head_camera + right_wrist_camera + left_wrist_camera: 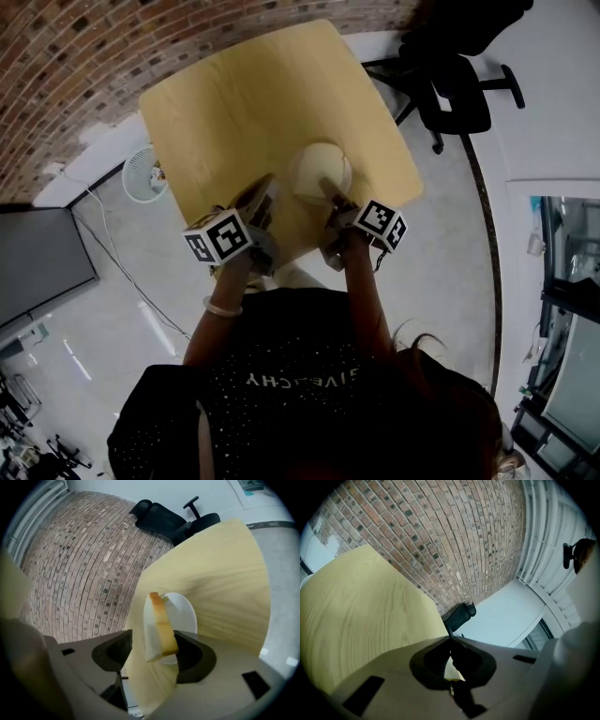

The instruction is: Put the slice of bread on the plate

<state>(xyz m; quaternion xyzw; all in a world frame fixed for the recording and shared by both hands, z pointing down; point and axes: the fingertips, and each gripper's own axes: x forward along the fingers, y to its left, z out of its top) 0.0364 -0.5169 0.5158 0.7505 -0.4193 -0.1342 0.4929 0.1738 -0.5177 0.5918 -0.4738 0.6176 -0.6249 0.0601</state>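
Observation:
A slice of bread (pixel 159 625) with a brown crust stands on edge between the jaws of my right gripper (pixel 152 641). It leans on the right pad, and a gap shows between it and the left pad, so the jaws are open. Just behind the slice lies the white plate (pixel 183 611), which has nothing on it, on the pale wooden table (pixel 225 573). In the head view my right gripper (pixel 330 187) hangs over the near rim of the plate (pixel 314 169). My left gripper (pixel 262 189) rests beside it to the left, its jaws (pixel 450 639) shut and holding nothing.
The table (pixel 244 103) ends close in front of the person, and both grippers are near that front edge. A black office chair (pixel 459 84) stands right of the table. A small white fan (pixel 145 173) sits on the floor at the left. A brick wall (pixel 440 536) runs behind.

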